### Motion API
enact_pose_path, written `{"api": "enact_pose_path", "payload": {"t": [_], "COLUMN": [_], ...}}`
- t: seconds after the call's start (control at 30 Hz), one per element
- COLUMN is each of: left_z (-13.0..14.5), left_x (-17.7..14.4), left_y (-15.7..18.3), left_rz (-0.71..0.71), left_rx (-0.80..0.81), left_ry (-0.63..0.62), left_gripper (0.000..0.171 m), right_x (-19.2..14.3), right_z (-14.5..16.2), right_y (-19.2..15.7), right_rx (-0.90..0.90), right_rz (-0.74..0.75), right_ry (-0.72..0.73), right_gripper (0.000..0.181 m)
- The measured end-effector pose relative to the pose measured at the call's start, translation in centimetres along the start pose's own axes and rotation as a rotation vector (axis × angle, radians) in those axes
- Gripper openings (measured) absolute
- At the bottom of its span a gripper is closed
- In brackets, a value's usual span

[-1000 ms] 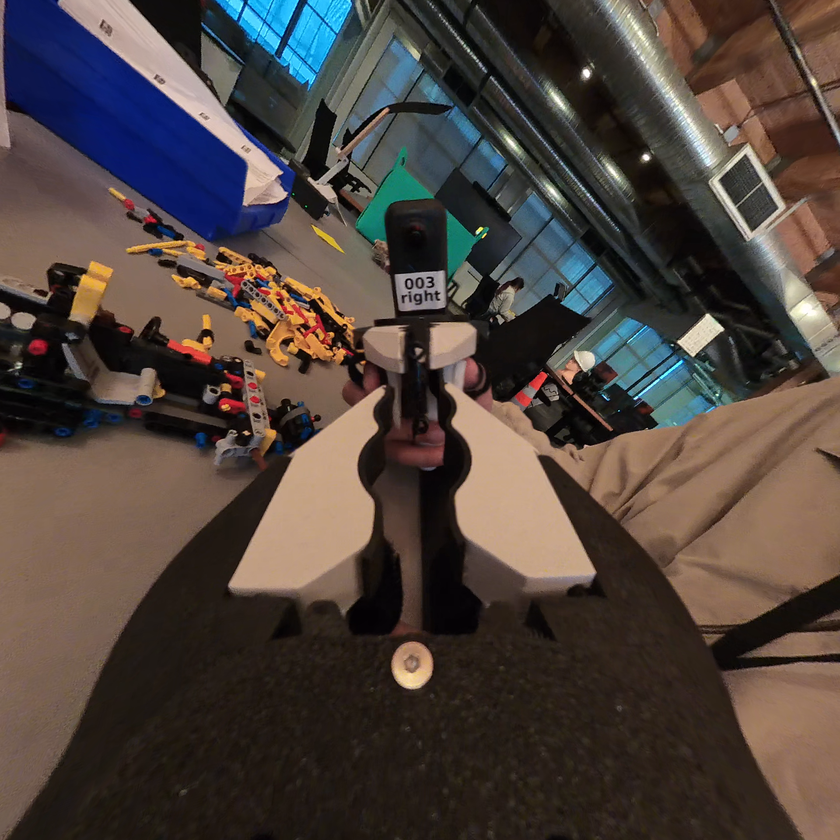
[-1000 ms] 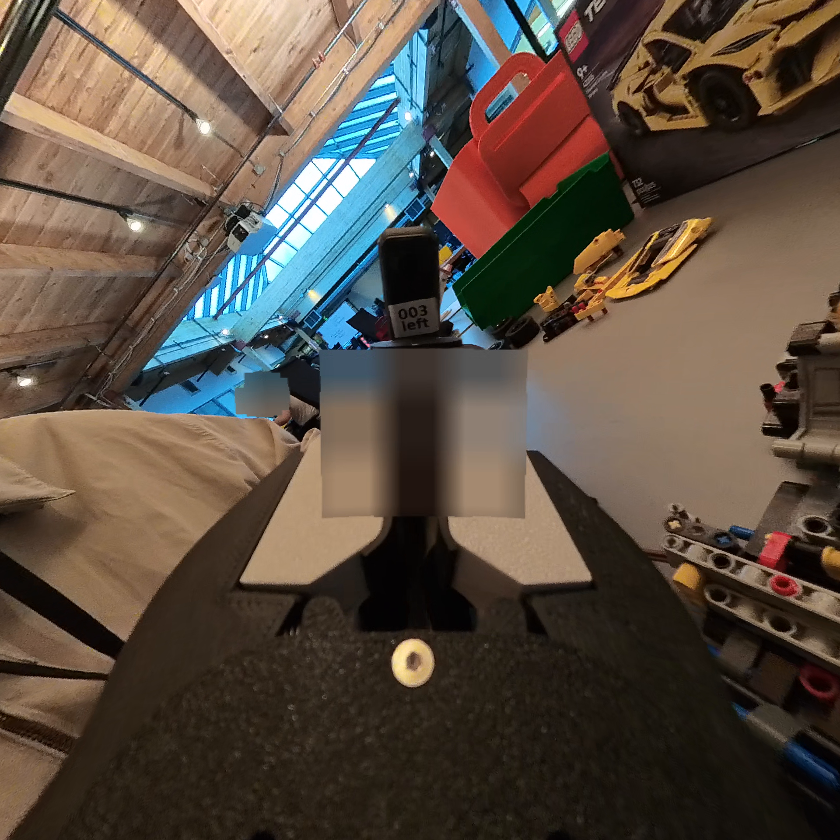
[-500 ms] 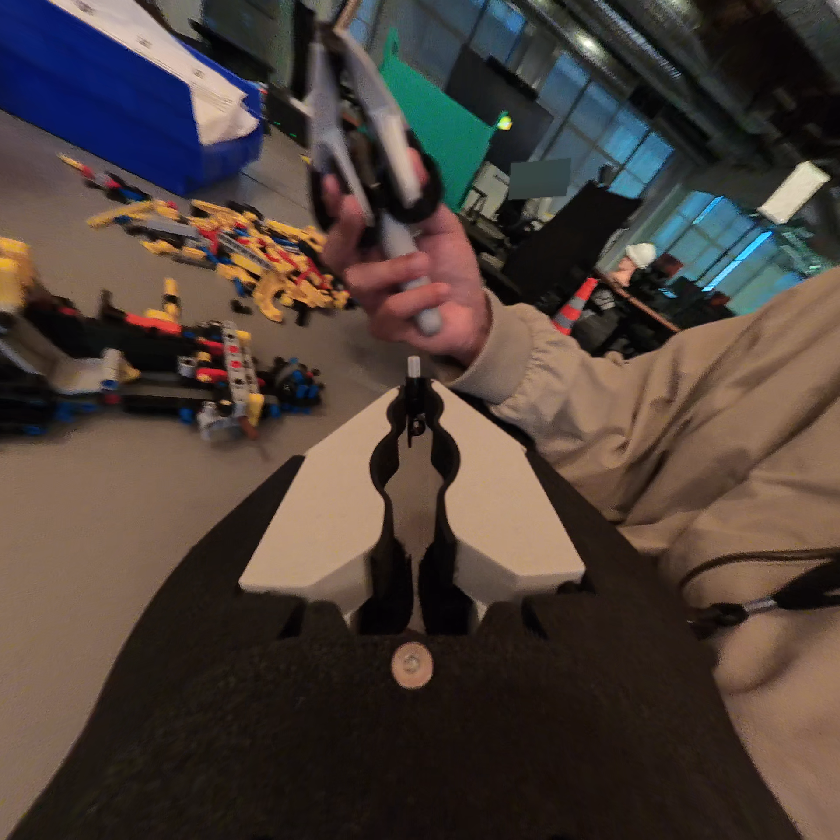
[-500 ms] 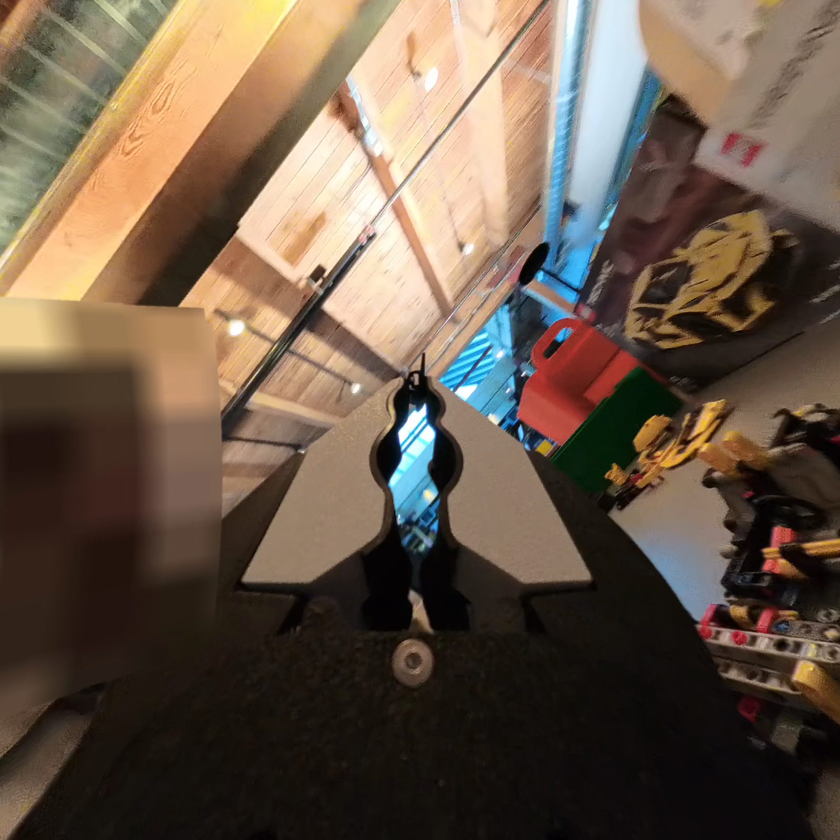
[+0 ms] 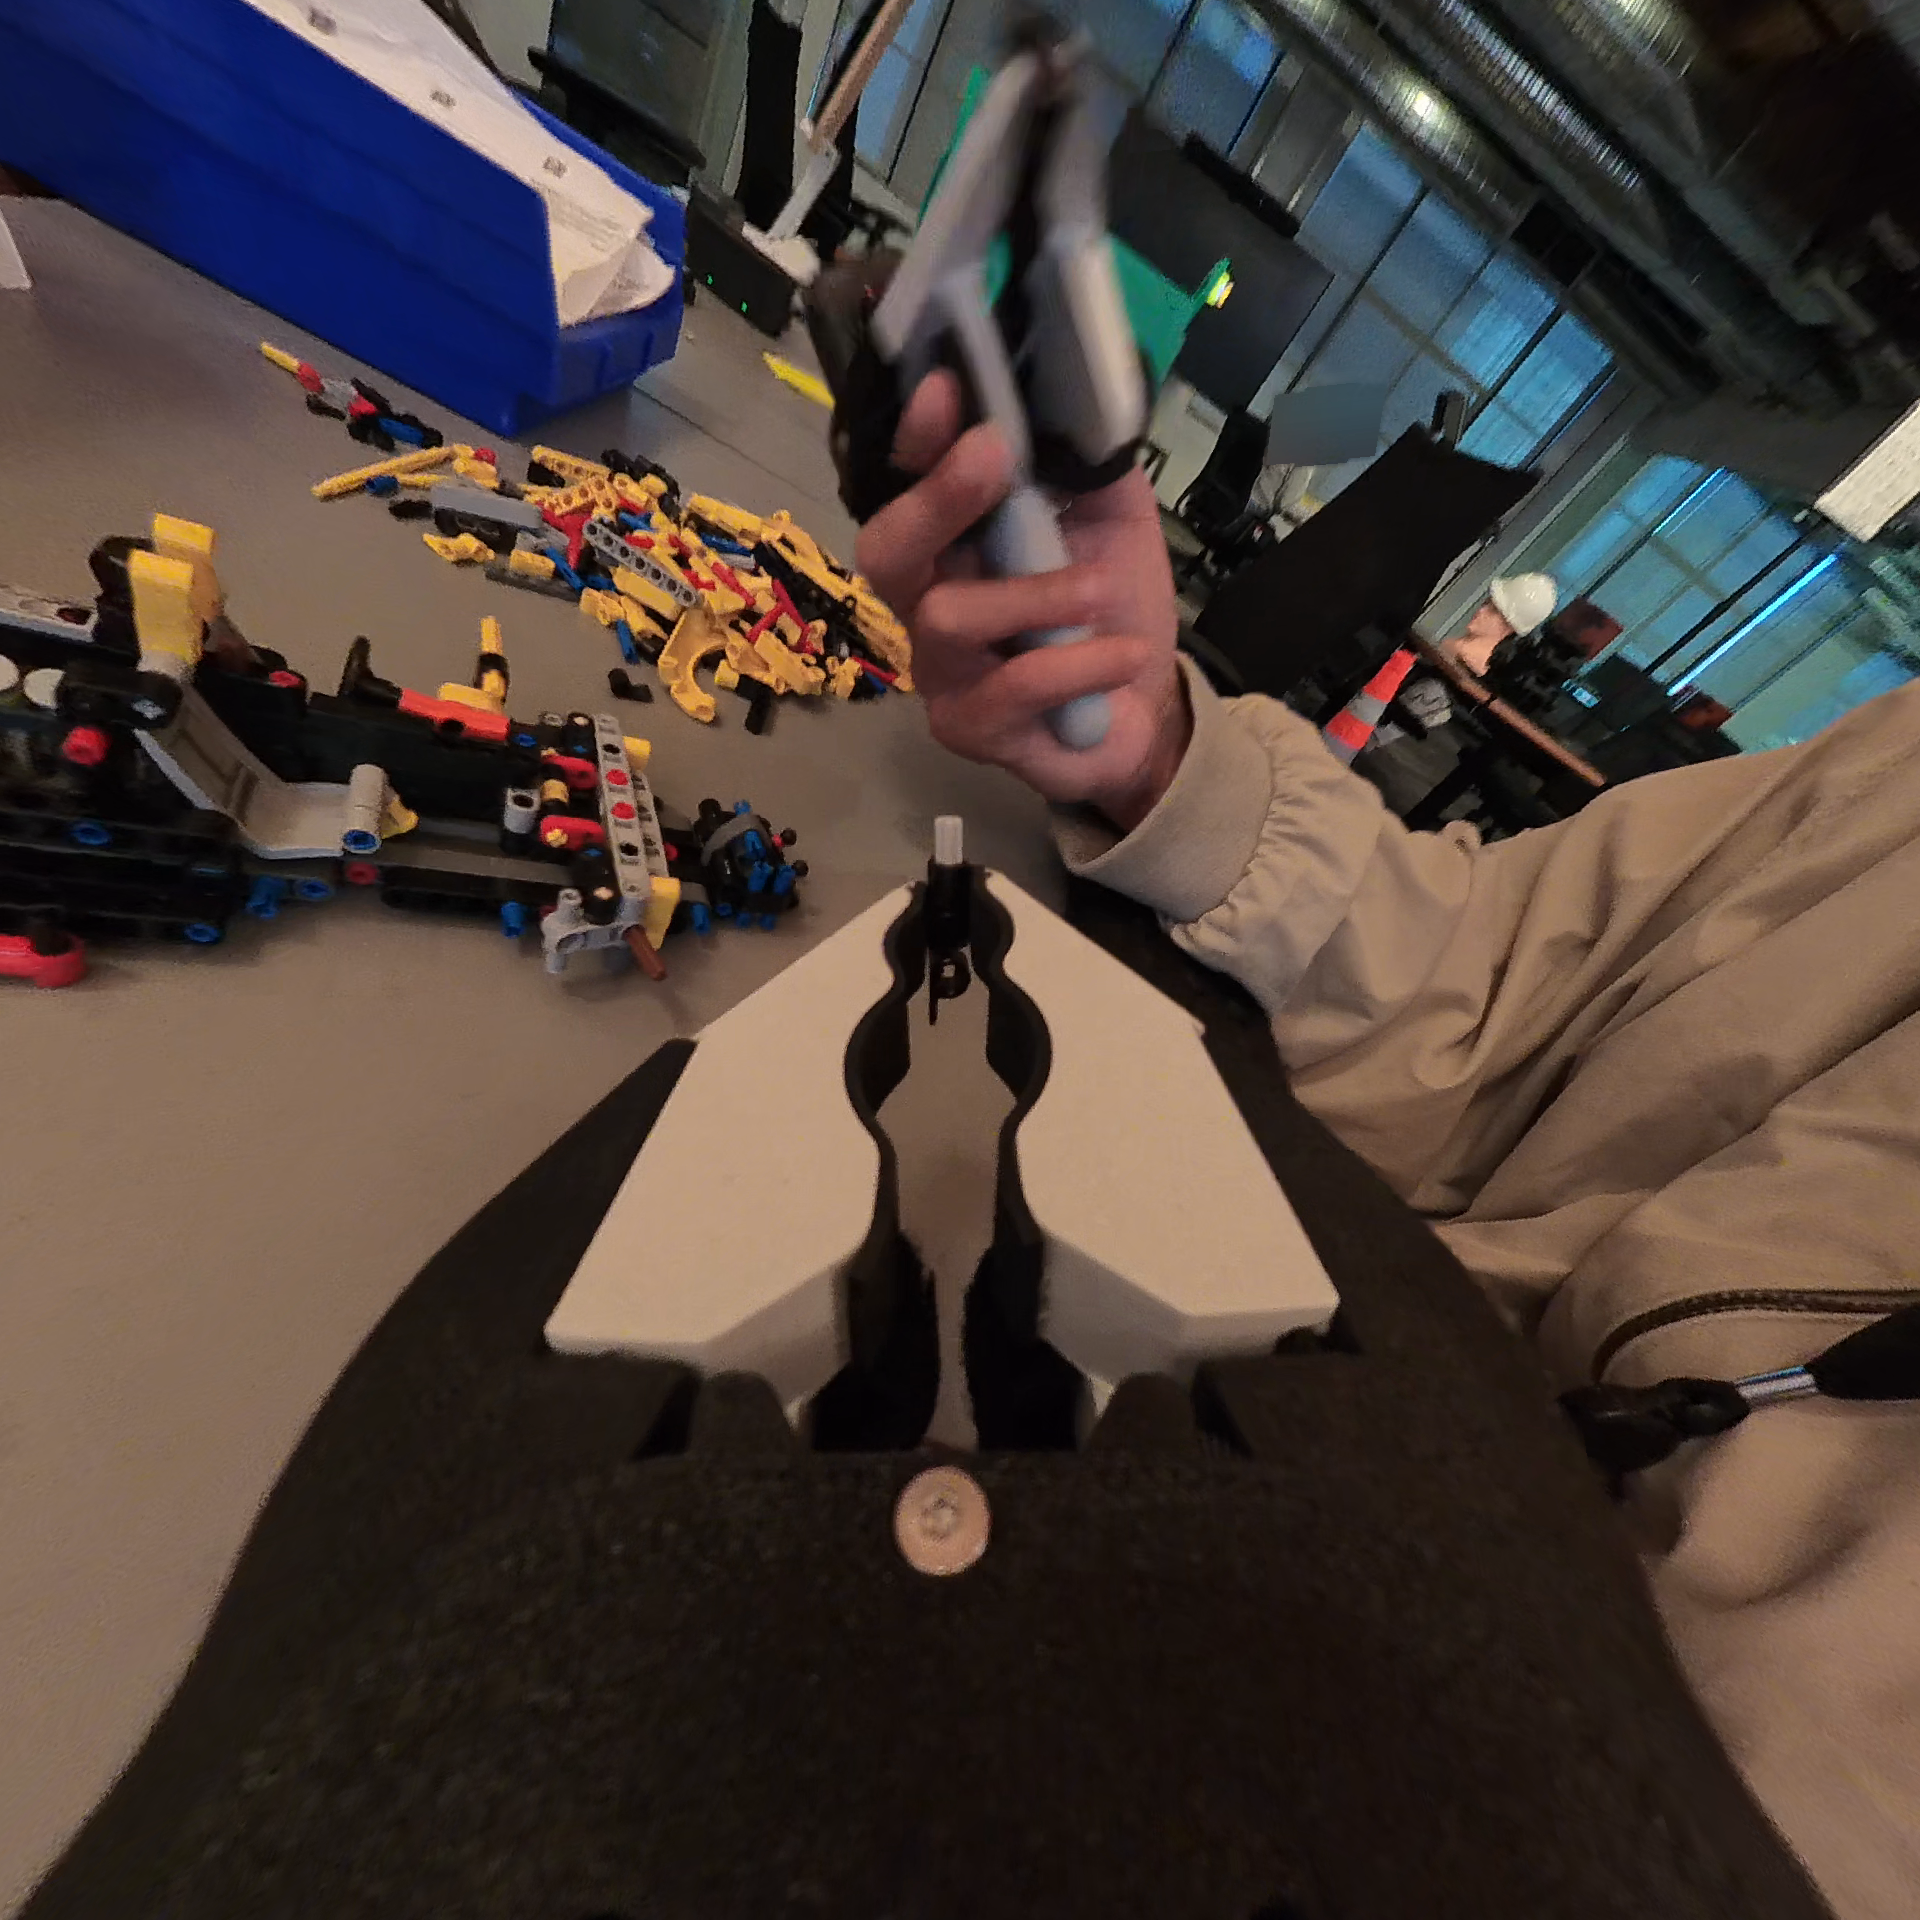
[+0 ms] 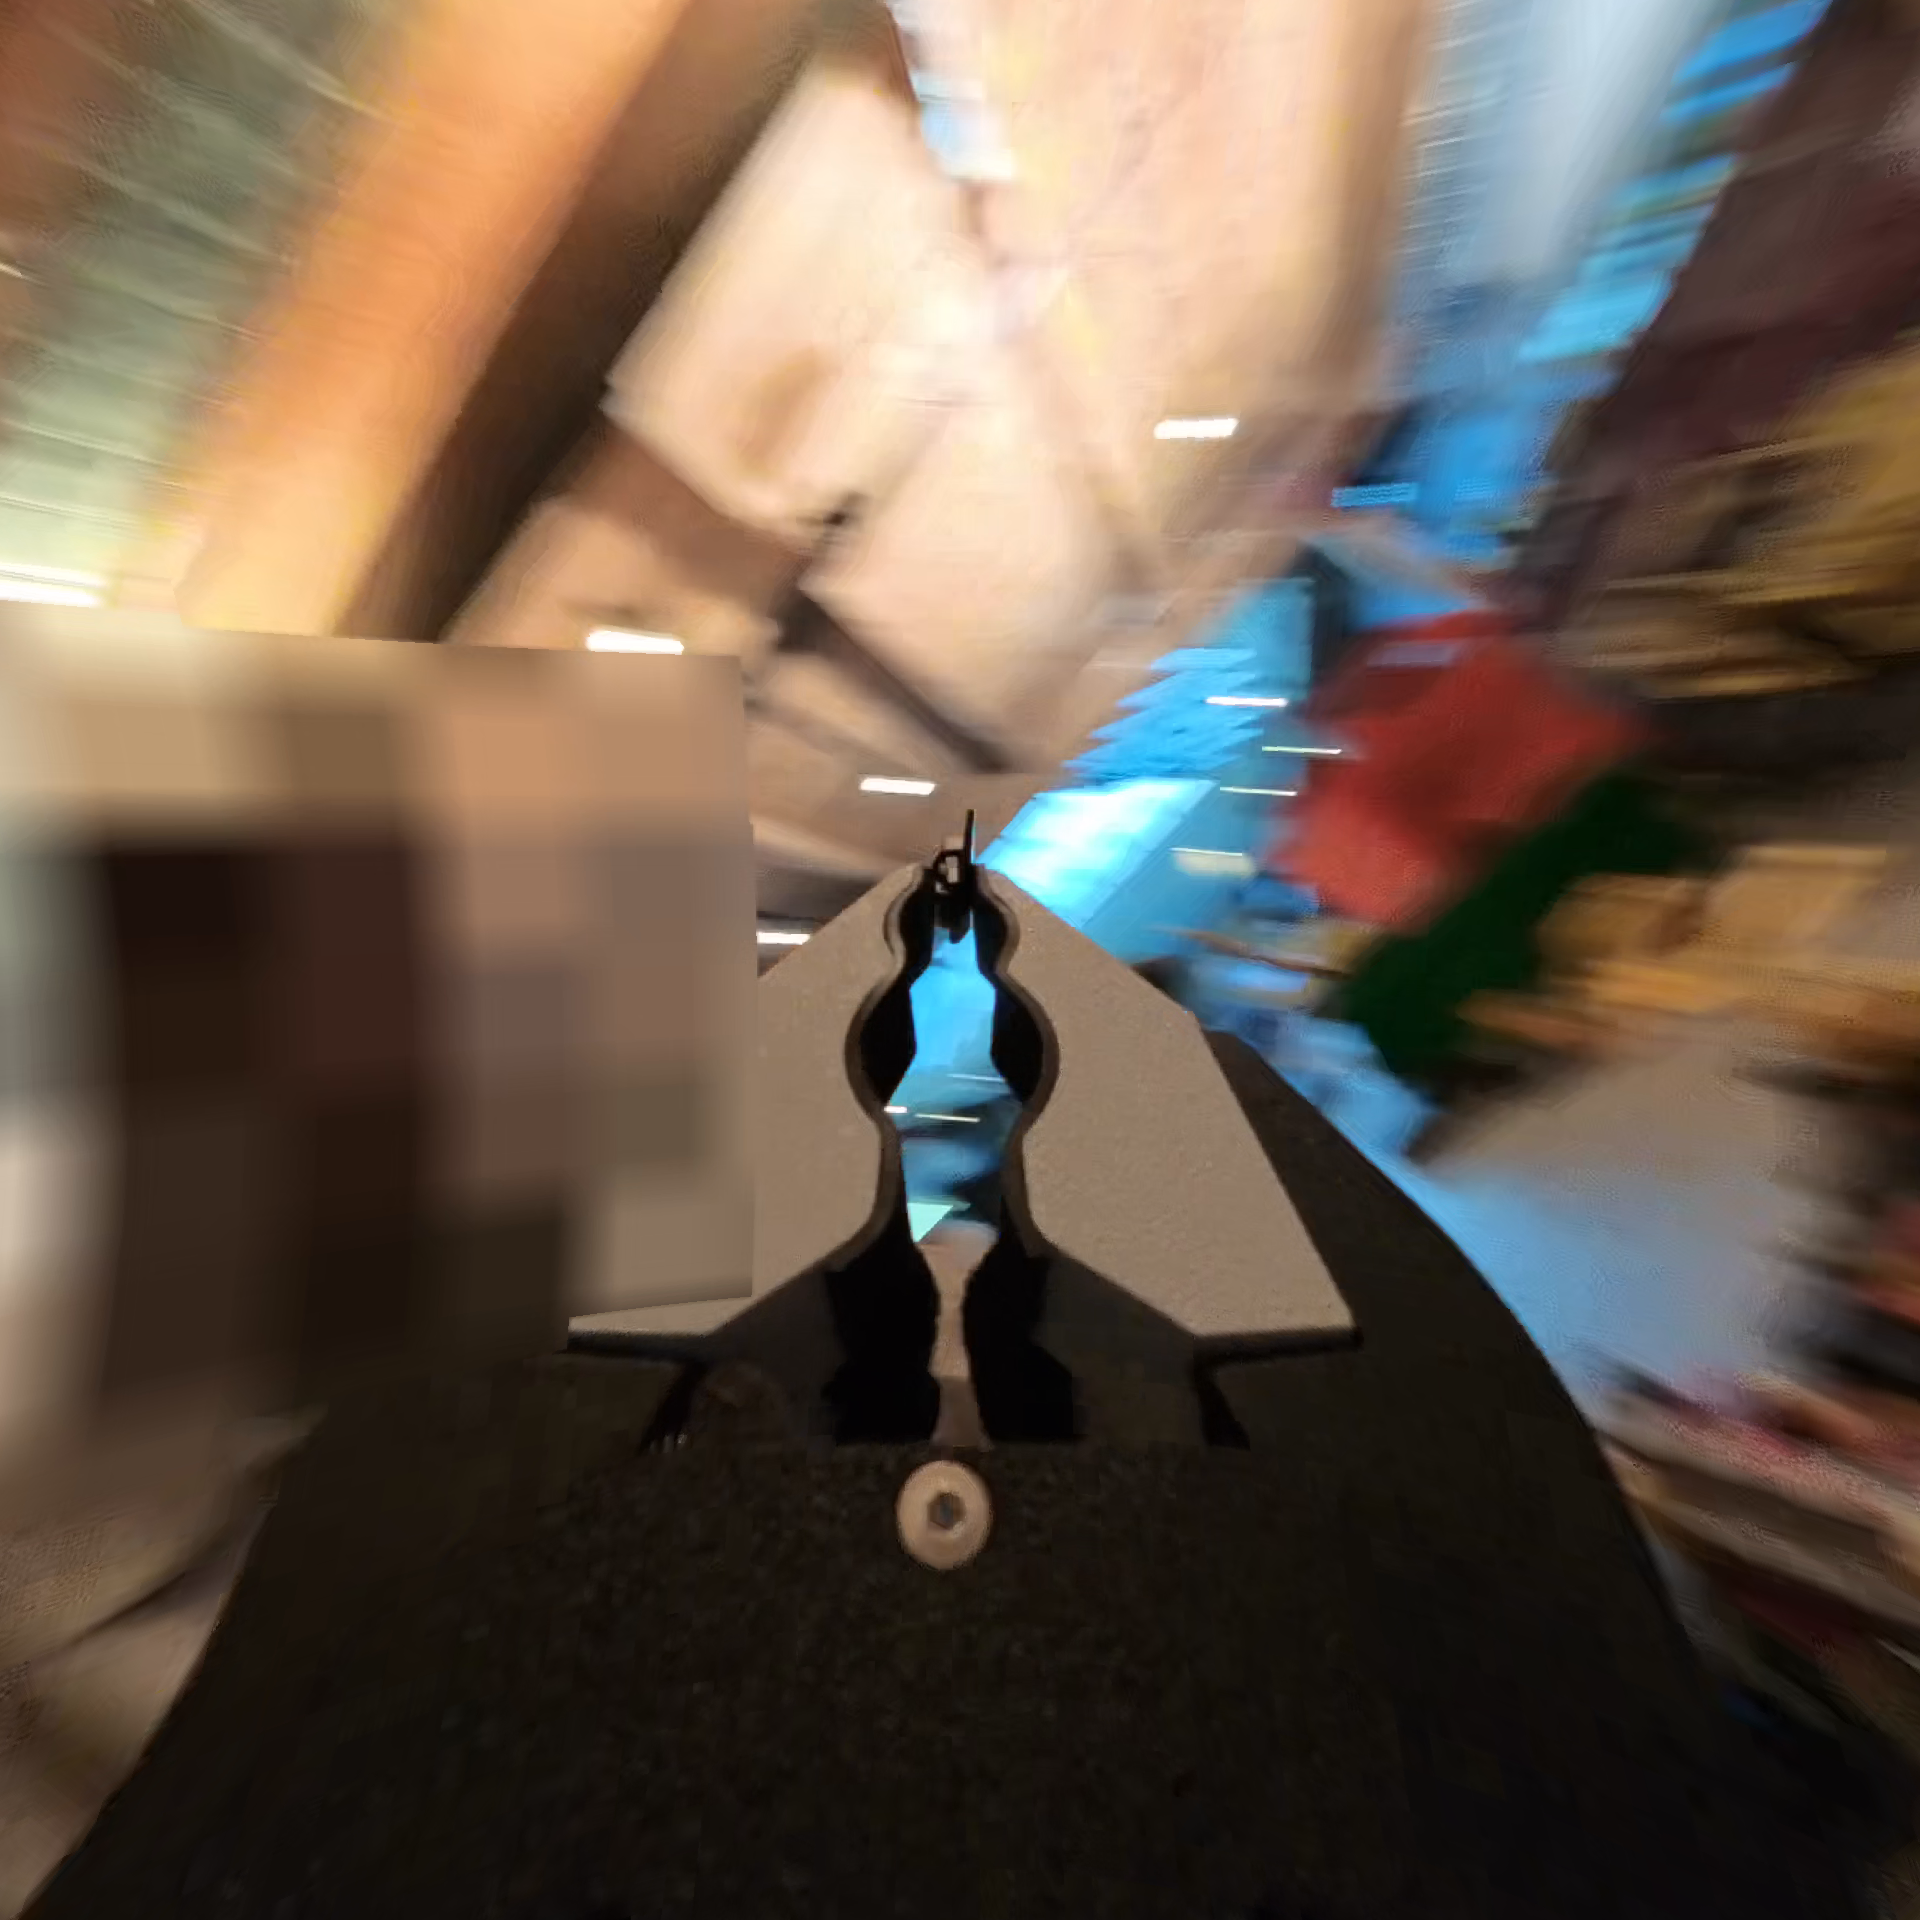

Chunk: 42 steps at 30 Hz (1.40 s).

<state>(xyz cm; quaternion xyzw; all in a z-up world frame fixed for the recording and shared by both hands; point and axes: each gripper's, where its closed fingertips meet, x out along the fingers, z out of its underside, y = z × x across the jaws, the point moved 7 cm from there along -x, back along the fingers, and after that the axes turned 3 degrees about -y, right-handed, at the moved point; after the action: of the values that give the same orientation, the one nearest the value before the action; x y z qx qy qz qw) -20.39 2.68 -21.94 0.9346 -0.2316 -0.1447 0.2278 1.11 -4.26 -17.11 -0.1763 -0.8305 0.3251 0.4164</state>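
My left gripper (image 5: 948, 896) is shut, and a small black pin with a white end (image 5: 948, 840) sticks out between its tips, above the grey table (image 5: 260, 1143). A partly built black brick chassis (image 5: 312, 790) lies just left of it. A hand (image 5: 1023, 644) holds my right gripper (image 5: 1039, 125) raised above and behind the left one, pointing up. In the right wrist view, which is badly motion-blurred, the right gripper (image 6: 961, 883) is shut, with only a thin black bit at its tips. What that bit is cannot be told.
A pile of loose yellow, red and black pieces (image 5: 686, 592) lies behind the chassis. A blue bin (image 5: 343, 208) with paper in it stands at the back left. A beige sleeve (image 5: 1507, 987) fills the right side. Blurred red (image 6: 1455, 748) and green (image 6: 1507, 914) containers show at the right. Across from one pair of fingers to the other is roughly 15 cm.
A second ago the two grippers faced each other tip to tip. The right one has swung up and away and is still moving fast. The left stays shut and low.
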Motion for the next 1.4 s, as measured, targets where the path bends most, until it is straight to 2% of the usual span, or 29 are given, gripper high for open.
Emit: {"api": "enact_pose_path", "payload": {"t": [0.03, 0.1, 0.13, 0.2, 0.27, 0.37, 0.4, 0.43, 0.53, 0.57, 0.6, 0.67, 0.73, 0.8, 0.93, 0.97, 1.03, 1.13, 1.27, 1.4], "left_z": [-0.2, -0.7, -0.9, -1.2, -1.5, -1.5, -1.3, -1.3, -1.0, -0.9, -0.7, -0.4, -0.1, 0.1, 0.4, 0.4, 0.3, 0.1, -0.1, -0.2], "left_x": [-0.2, -0.7, -0.8, -1.1, -1.3, -1.3, -1.2, -1.2, -1.0, -0.9, -0.8, -0.4, -0.1, 0.1, 0.2, 0.3, 0.3, 0.2, -0.2, -0.2], "left_y": [0.0, 0.3, 0.5, 0.7, 0.9, 0.9, 0.8, 0.7, 0.1, 0.0, 0.0, 0.1, 0.3, 0.5, 0.3, 0.3, 0.5, 0.7, 0.9, 1.0], "left_rz": [0.015, 0.042, 0.042, 0.028, -0.005, -0.121, -0.177, -0.251, -0.482, -0.544, -0.588, -0.645, -0.668, -0.669, -0.67, -0.66, -0.646, -0.605, -0.558, -0.533], "left_rx": [-0.008, -0.004, 0.006, 0.05, 0.118, 0.256, 0.313, 0.378, 0.605, 0.671, 0.727, 0.817, 0.869, 0.893, 0.888, 0.879, 0.857, 0.804, 0.762, 0.74], "left_ry": [0.021, 0.061, 0.079, 0.108, 0.13, 0.123, 0.107, 0.089, -0.002, -0.026, -0.047, -0.08, -0.098, -0.113, -0.146, -0.144, -0.128, -0.101, -0.07, -0.072], "left_gripper": [0.007, 0.007, 0.007, 0.007, 0.007, 0.007, 0.007, 0.007, 0.007, 0.007, 0.007, 0.007, 0.007, 0.007, 0.007, 0.007, 0.007, 0.007, 0.007, 0.006], "right_x": [-1.2, -6.1, -8.2, -10.4, -11.0, -9.9, -8.8, -6.9, 0.0, 1.6, 2.8, 4.7, 5.6, 6.1, 6.1, 6.0, 6.0, 5.8, 5.3, 5.2], "right_z": [-0.5, -2.1, -3.0, -3.9, -3.9, -3.5, -3.2, -2.5, 2.6, 4.2, 5.4, 7.9, 9.5, 10.3, 10.6, 10.5, 10.4, 10.1, 8.9, 8.8], "right_y": [1.6, 4.0, 3.7, 2.8, 3.0, 3.4, 3.2, 2.9, 2.0, 1.8, 2.2, 3.0, 3.7, 3.7, 4.1, 4.1, 3.9, 3.7, 3.1, 3.0], "right_rx": [-0.107, -0.358, -0.487, -0.65, -0.707, -0.736, -0.779, -0.827, -0.814, -0.773, -0.738, -0.704, -0.728, -0.774, -0.781, -0.771, -0.747, -0.691, -0.493, -0.502], "right_rz": [0.309, 1.011, 1.253, 1.57, 1.672, 1.6, 1.543, 1.416, 0.76, 0.639, 0.596, 0.536, 0.557, 0.554, 0.585, 0.6, 0.584, 0.55, 0.444, 0.44], "right_ry": [-0.042, -0.138, -0.157, -0.214, -0.244, -0.275, -0.28, -0.31, -0.488, -0.51, -0.539, -0.605, -0.685, -0.703, -0.719, -0.713, -0.707, -0.691, -0.596, -0.589], "right_gripper": [0.005, 0.005, 0.006, 0.006, 0.006, 0.029, 0.031, 0.031, 0.031, 0.034, 0.035, 0.034, 0.027, 0.022, 0.016, 0.008, 0.003, 0.003, 0.003, 0.003]}}
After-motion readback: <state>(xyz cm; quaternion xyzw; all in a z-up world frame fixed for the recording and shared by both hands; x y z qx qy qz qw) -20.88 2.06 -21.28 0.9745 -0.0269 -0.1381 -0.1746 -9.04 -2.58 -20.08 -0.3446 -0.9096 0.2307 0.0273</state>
